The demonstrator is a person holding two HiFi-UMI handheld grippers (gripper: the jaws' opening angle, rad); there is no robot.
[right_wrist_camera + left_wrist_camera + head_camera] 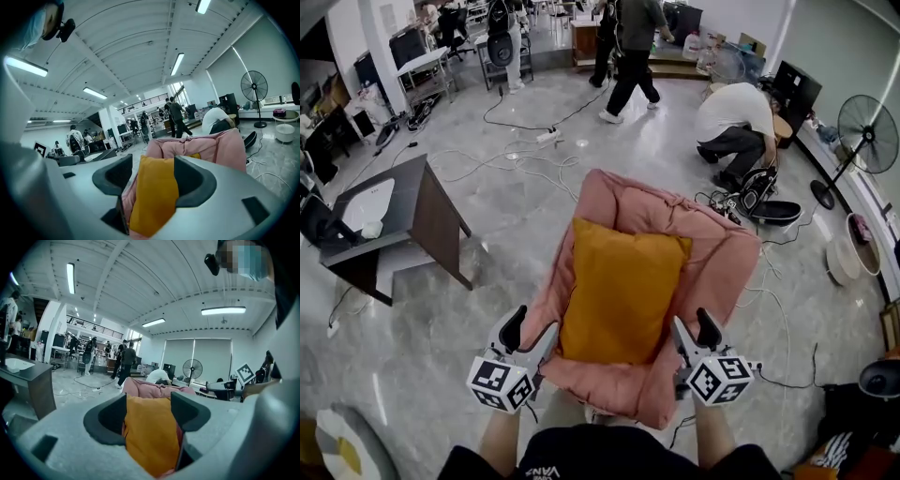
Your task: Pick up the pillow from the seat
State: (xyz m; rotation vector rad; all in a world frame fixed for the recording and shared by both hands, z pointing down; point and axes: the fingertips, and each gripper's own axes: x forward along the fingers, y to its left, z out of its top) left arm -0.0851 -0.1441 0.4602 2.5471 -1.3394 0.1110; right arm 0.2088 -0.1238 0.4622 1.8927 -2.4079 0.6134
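We hold the left gripper (534,324) at the front left of the seat (722,267), fingers spread, pinching nothing. The rectangular mustard pillow (623,291), smooth-woven, lies in this pink, puffy quilted seat. The right gripper (693,322) is front right, fingers spread, empty.

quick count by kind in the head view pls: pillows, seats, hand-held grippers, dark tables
pillow, orange: 1
seat, pink: 1
hand-held grippers: 2, the left hand-held gripper and the right hand-held gripper
table, dark: 1
total: 5
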